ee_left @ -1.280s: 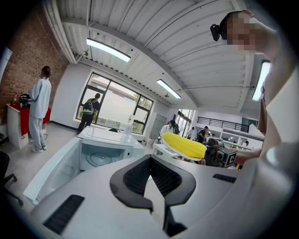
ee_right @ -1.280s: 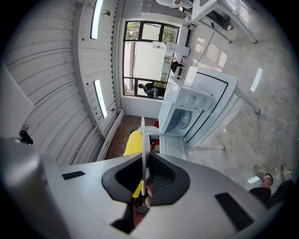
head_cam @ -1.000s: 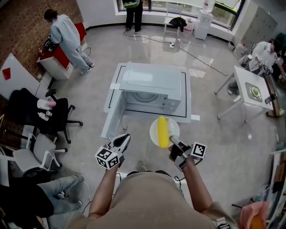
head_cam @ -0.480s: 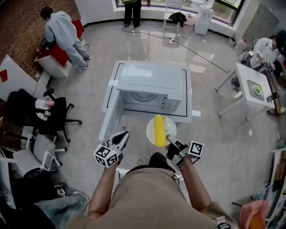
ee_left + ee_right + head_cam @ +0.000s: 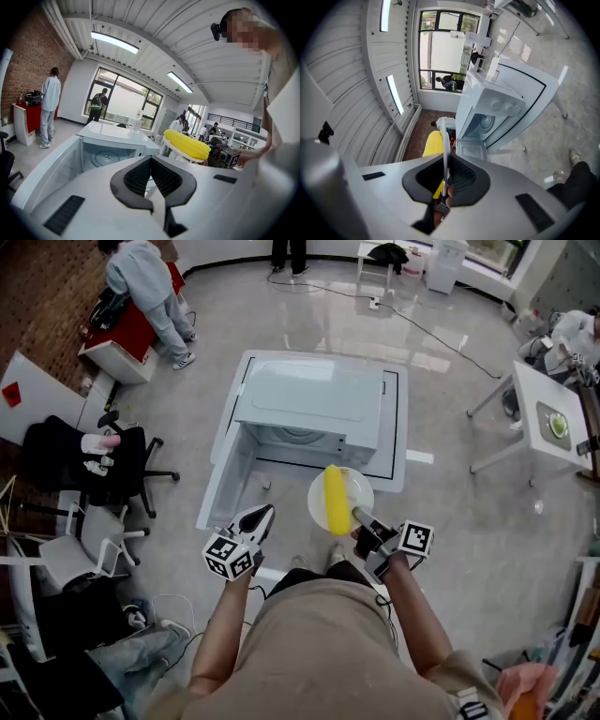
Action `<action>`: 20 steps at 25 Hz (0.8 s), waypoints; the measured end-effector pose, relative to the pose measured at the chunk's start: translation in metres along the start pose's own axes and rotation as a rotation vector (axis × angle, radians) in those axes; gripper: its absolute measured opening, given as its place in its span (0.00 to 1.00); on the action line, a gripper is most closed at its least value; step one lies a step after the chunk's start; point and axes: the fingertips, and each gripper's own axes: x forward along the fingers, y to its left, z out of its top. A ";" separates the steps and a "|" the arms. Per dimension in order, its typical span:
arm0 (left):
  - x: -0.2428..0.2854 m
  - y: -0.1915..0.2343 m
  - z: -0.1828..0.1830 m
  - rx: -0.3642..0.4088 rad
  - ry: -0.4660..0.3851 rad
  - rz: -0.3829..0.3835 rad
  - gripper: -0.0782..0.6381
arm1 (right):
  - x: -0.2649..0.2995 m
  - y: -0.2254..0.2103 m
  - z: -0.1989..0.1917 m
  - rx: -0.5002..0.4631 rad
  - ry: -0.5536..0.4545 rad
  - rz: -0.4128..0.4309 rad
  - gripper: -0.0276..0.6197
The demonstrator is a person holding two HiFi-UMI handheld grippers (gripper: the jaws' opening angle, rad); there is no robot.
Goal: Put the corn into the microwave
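Yellow corn (image 5: 335, 500) lies lengthwise on a white plate (image 5: 362, 487), whose near rim the right gripper (image 5: 359, 517) clenches between closed jaws. Compared with a second ago, the plate and both grippers have advanced toward the microwave (image 5: 309, 404). The plate now overlaps the front edge of the table (image 5: 398, 442), just before the open cavity, with the door (image 5: 221, 479) swung left. The left gripper (image 5: 260, 517) travels alongside, jaws together on nothing. Judged stage: approach nearly complete; insertion through the opening remains, and the loose corn may roll if the plate tilts.
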 end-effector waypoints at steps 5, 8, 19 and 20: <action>0.026 -0.001 0.001 0.003 0.001 0.037 0.12 | 0.011 -0.003 0.022 -0.011 0.037 0.047 0.08; 0.030 -0.005 0.002 0.003 -0.002 0.039 0.12 | 0.011 -0.012 0.023 -0.002 0.048 0.028 0.08; 0.053 0.047 0.009 0.007 0.028 -0.008 0.12 | 0.056 -0.042 0.025 -0.014 0.011 -0.002 0.08; 0.056 0.052 0.010 0.009 0.034 -0.016 0.12 | 0.060 -0.045 0.024 -0.001 0.002 -0.016 0.08</action>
